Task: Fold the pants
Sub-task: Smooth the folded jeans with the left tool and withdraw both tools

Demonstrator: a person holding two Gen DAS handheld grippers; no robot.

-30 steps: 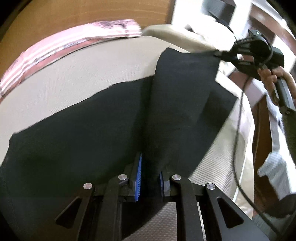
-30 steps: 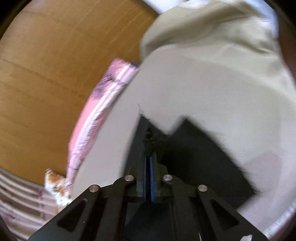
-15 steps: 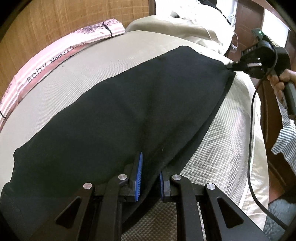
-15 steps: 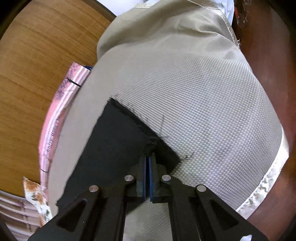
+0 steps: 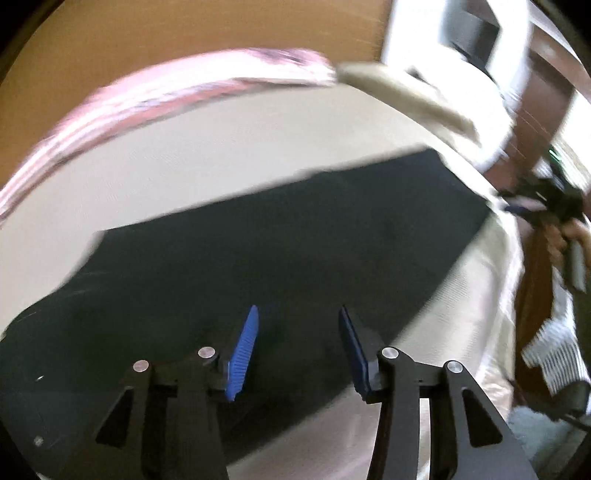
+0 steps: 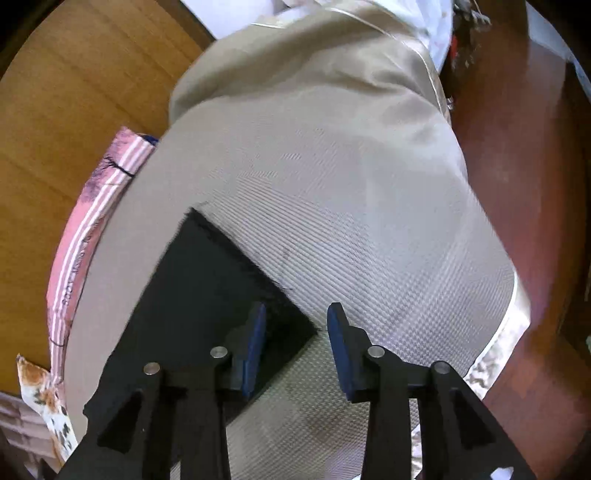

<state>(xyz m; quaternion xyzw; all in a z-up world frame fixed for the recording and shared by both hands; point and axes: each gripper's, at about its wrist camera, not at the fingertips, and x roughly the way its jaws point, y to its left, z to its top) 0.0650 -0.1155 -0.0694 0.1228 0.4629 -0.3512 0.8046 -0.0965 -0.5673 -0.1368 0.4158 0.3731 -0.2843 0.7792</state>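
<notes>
Left wrist view shows the left gripper (image 5: 297,319) with its jaws spread wide and nothing between them, poised over the pants (image 5: 258,258). The pants are black and lie flat on the bed (image 5: 184,173), stretched in a long band from lower left toward upper right. Both blue pads (image 5: 242,354) sit above the near edge of the cloth; whether they touch it cannot be told. Motion blur softens most of this view. A pink striped cloth (image 5: 155,96) runs along the far side of the bed, against a wooden wall (image 5: 184,33). At the right edge, the right gripper (image 5: 543,199) appears dark and blurred, beyond the far end of the pants, with a hand (image 5: 570,236) behind it.

Right wrist view shows the right gripper (image 6: 297,317) with jaws likewise parted and holding nothing. It hangs over a corner of the pants (image 6: 207,288), where a frayed hem edge runs diagonally across the beige textured bed cover (image 6: 369,221). The left pad (image 6: 255,343) is over black cloth and the right pad over bare cover just beside the corner. The pink cloth (image 6: 92,229) lies along the left side of the bed, and a floral cloth (image 6: 40,391) shows at lower left. Reddish-brown wood (image 6: 524,166) lies to the right of the bed.
</notes>
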